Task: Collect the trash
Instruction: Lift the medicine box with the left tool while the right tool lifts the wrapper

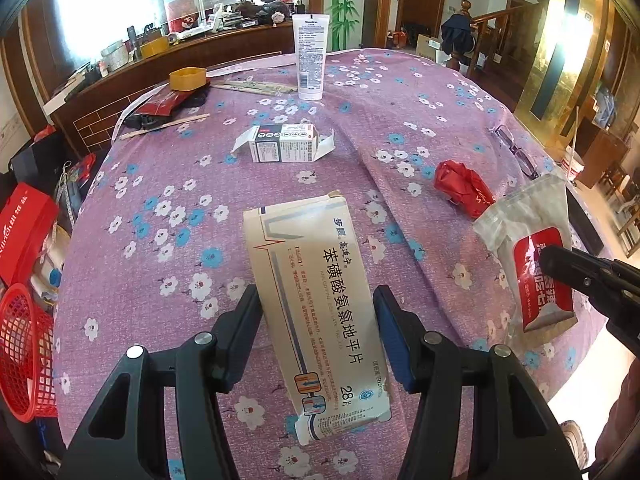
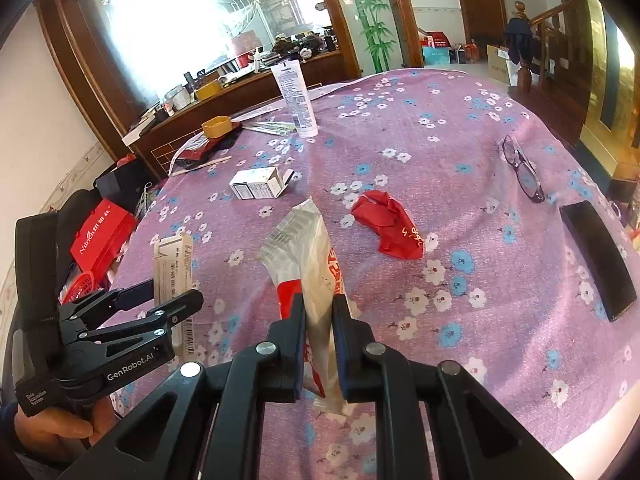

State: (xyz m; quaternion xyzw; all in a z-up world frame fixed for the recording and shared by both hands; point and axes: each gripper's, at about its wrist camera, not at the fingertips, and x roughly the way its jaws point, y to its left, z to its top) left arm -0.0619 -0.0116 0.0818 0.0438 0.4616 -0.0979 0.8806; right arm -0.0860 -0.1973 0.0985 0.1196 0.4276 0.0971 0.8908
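two pieces of trash in hand: left gripper (image 1: 318, 316) clamps the flattened medicine box (image 1: 316, 312) across its width, right gripper (image 2: 319, 320) pinches the white-and-red wet wipe pack (image 2: 308, 256) by its thin edge, both lifted over the purple floral tablecloth (image 1: 420, 120). red basket (image 1: 24, 352) sits just off the table's left edge, likely the drop point. crumpled red wrapper (image 2: 390, 226) and small open carton (image 1: 282, 144) not yet collected

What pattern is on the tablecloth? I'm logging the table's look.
Purple tablecloth with small white and blue flowers; clearest in the right wrist view.
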